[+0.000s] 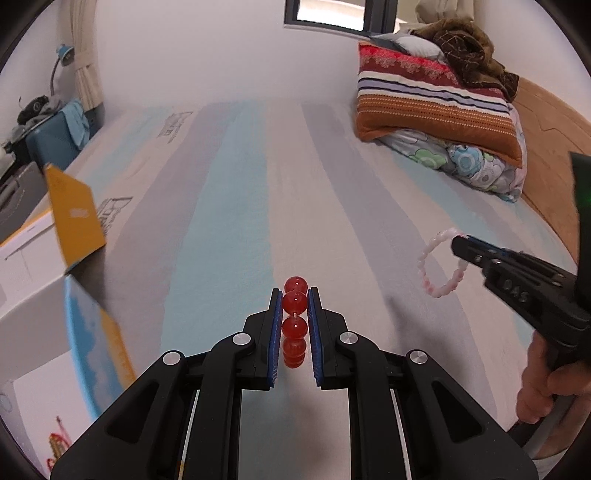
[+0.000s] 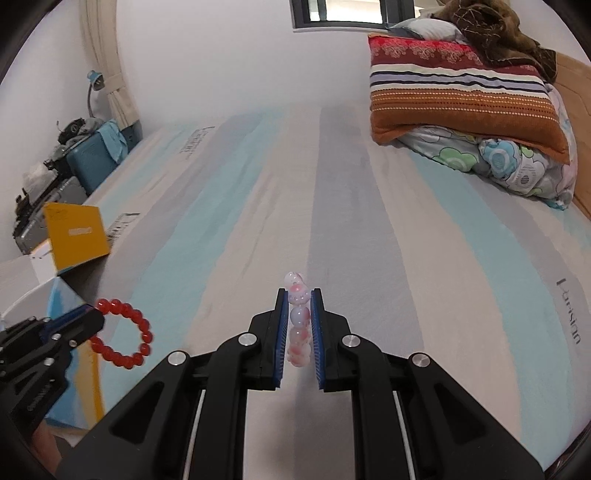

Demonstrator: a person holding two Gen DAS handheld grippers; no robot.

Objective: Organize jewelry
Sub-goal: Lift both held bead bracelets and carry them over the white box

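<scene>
Red beads, glossy and round: that is the bracelet (image 1: pixel 294 321) clamped in my left gripper (image 1: pixel 294 295). My blue-padded jaws there are nearly closed, pressing on the strand from both sides, with one bead showing past the tips at 12 o'clock and the rest running back between the pads. From the right wrist view the same red bracelet hangs as a full loop off the left gripper's tip, low at 9 o'clock, clear of the mattress.

My right gripper (image 2: pixel 298 291) is likewise closed down tight, on a bracelet of pale pink-and-white beads (image 2: pixel 298 325). The beads sit stacked between the pads, one poking out beyond the tips at 12 o'clock. In the left wrist view this pale loop dangles from the right gripper's tip at 3 o'clock, above the bed surface, and a hand (image 1: pixel 543 384) grips the handle below it at 4 o'clock.

Beneath both grippers lies a striped mattress (image 1: pixel 240 192) in pale blue, grey and cream bands with printed lettering. An open cardboard box with yellow flaps (image 1: pixel 75 218) stands at 9 o'clock in the left view. Folded bedding, a striped pillow (image 2: pixel 461 103) over a floral quilt, sits at 2 o'clock with a brown blanket on top. A window (image 2: pixel 340 11) is at 12 o'clock.
</scene>
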